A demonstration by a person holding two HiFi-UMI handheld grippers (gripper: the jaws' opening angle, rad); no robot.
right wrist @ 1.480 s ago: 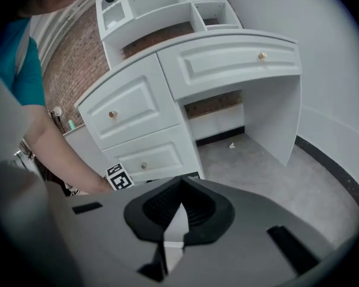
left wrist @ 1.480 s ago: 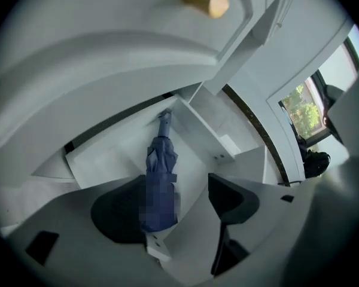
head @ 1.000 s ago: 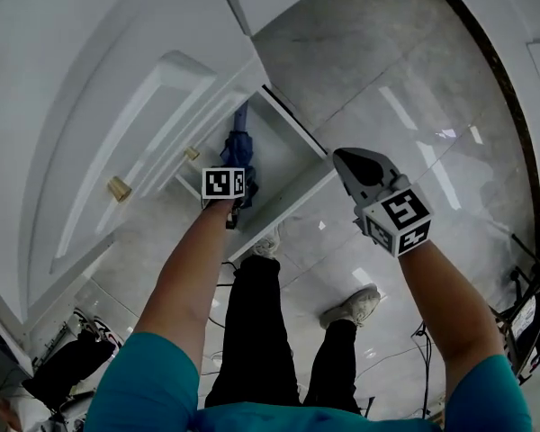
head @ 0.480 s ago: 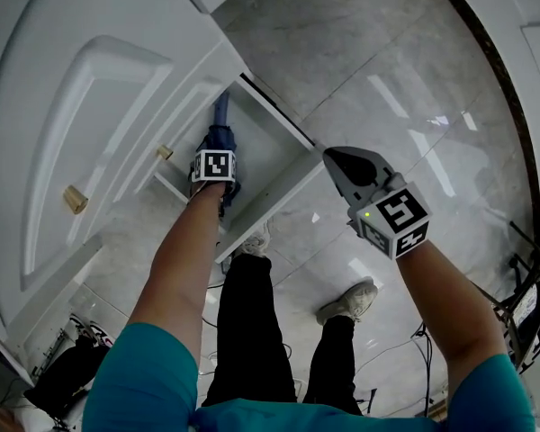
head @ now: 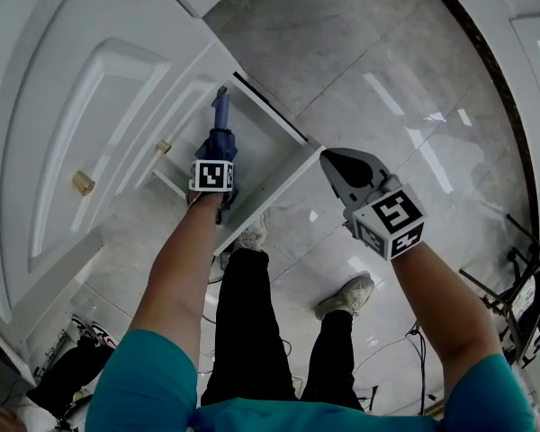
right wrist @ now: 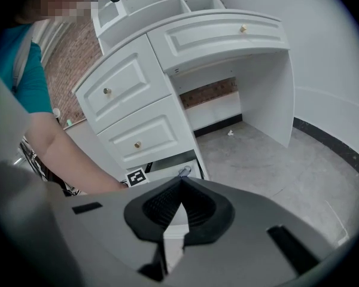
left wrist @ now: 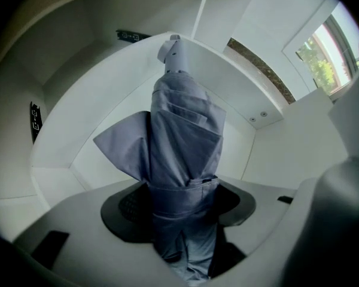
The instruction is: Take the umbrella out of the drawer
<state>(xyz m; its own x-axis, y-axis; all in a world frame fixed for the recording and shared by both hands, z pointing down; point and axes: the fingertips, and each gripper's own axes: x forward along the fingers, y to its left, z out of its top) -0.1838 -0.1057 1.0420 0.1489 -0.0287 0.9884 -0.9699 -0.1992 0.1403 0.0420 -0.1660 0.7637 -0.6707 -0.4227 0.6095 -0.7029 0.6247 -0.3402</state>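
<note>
A folded blue-grey umbrella (head: 220, 133) lies in the open bottom drawer (head: 283, 180) of a white cabinet, its handle end toward the drawer's back. My left gripper (head: 212, 176) points straight down into the drawer. In the left gripper view the umbrella (left wrist: 182, 142) runs between the two black pads (left wrist: 122, 211), and the left gripper (left wrist: 180, 203) is closing, with both pads against the fabric. My right gripper (head: 329, 158) hangs over the floor to the right of the drawer front. In its own view the right gripper (right wrist: 179, 184) is shut with nothing in it.
White drawer fronts with brass knobs (head: 83, 183) rise at the left of the open drawer. The person's legs and shoes (head: 346, 297) stand on the glossy marble floor just below the drawer front. A desk kneehole (right wrist: 239, 94) opens right of the drawers.
My left gripper has settled over the umbrella's body, its marker cube now covering the lower part of the umbrella. The right gripper has drifted slightly left toward the drawer front.
</note>
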